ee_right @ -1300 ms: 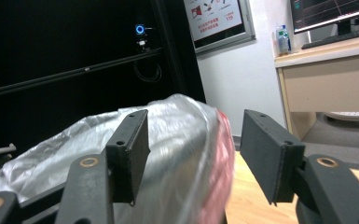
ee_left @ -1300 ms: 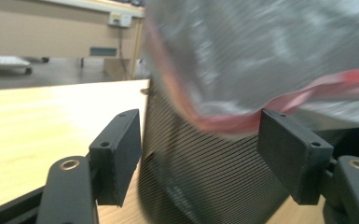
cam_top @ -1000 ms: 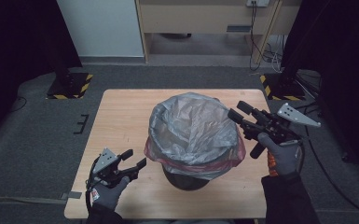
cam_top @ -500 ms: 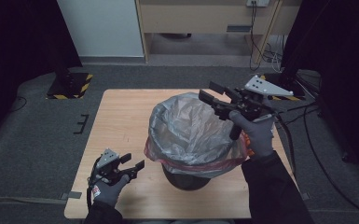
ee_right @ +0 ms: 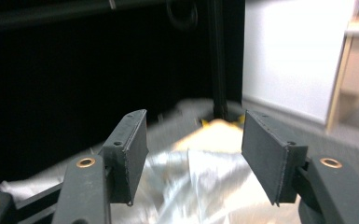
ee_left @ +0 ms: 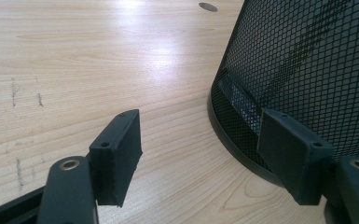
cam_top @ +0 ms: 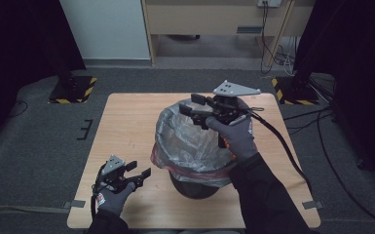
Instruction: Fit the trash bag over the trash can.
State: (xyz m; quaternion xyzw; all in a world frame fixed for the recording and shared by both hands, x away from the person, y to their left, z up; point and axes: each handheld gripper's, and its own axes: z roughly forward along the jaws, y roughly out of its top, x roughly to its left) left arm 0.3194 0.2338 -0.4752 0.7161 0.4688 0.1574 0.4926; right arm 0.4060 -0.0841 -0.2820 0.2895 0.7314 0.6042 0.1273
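No text, label, brand or number can be read anywhere; the one sign is yellow-and-black hazard striping on the stand bases at ten and two o'clock.

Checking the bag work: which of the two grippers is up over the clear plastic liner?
The right gripper: jaws open, raised above the clear plastic liner. The left gripper sits low on the wooden table, beside the black mesh bin.

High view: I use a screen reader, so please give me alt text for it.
A person's right tool, jaws open and empty, hovers above a bag-lined mesh bin on a wooden table. The left tool, also open, sits low beside the bin's base.
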